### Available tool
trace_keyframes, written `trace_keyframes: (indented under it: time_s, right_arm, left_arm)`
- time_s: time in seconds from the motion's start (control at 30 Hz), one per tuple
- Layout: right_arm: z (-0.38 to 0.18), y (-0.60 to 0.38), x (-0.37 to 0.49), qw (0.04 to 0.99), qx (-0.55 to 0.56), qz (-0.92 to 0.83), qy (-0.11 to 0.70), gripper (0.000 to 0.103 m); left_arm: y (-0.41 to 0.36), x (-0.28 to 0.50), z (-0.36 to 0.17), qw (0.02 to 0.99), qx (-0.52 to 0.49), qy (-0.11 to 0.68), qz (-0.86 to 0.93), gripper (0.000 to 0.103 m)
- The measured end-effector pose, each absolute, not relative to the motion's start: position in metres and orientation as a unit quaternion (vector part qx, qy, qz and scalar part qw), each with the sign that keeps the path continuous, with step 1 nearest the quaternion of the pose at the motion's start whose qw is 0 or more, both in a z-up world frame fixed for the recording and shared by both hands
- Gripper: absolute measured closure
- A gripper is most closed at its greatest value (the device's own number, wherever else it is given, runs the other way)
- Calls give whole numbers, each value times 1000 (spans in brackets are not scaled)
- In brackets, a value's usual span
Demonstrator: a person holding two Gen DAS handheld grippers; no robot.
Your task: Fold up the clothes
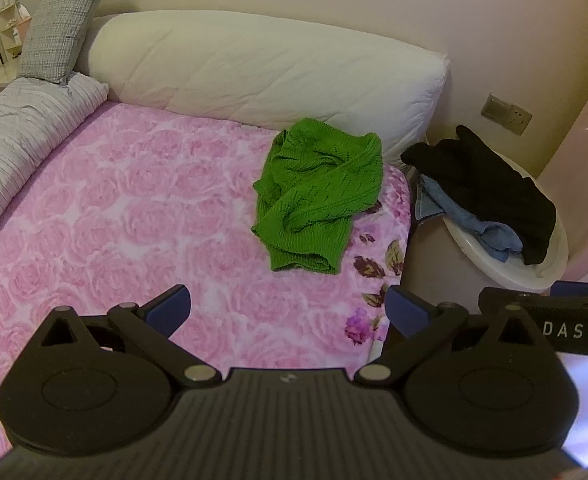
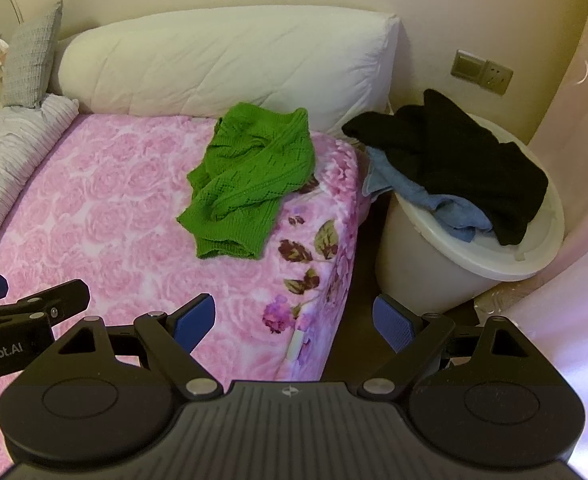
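Green sweater [image 1: 318,196] lies crumpled ahead of both spread, empty claws [image 1: 287,308] [image 2: 294,320].

A: What lies on the bed [image 1: 141,208]?
B: A pink rose blanket [image 2: 105,208] covers it. A crumpled green sweater [image 1: 318,196] sits near the right edge, towards the head.
A: And at the head?
B: A white bolster [image 1: 261,68] runs across it. A grey pillow [image 1: 59,28] stands in the left corner, and a striped quilt [image 1: 21,132] lies bunched along the left edge.
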State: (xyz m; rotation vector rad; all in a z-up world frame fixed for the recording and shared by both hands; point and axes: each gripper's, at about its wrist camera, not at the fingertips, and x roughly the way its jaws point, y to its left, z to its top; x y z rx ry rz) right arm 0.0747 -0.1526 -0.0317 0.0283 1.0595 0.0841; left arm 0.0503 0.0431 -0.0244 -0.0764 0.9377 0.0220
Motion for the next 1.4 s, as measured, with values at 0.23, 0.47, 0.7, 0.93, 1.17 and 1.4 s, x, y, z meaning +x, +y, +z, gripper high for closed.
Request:
trace_keyframes:
  time_s: [0.23,0.47,0.7,0.93,1.17,1.4]
  right_arm:
    - [-33,-154,90,861,9,43,506,14]
    - [-39,-157,113,858,8,46,512,14]
    - [-51,-159,148,848,0,54,527,14]
    - [-71,-166,187,842,-9,53,537,14]
    - [-99,-164,226,851,-46,57,520,14]
    - [-135,-171,282,830,-64,91,547,14]
  left_arm:
    - [43,66,-26,891,-41,452,15,1]
    - [40,90,-32,887,-46,460,17,1]
    - [39,122,-43,878,-56,474,25,1]
    - [43,163,-66,865,-65,496,43,1]
    - [46,208,-100,848,-71,522,56,1]
    - [46,259,-135,832,-81,547,54,1]
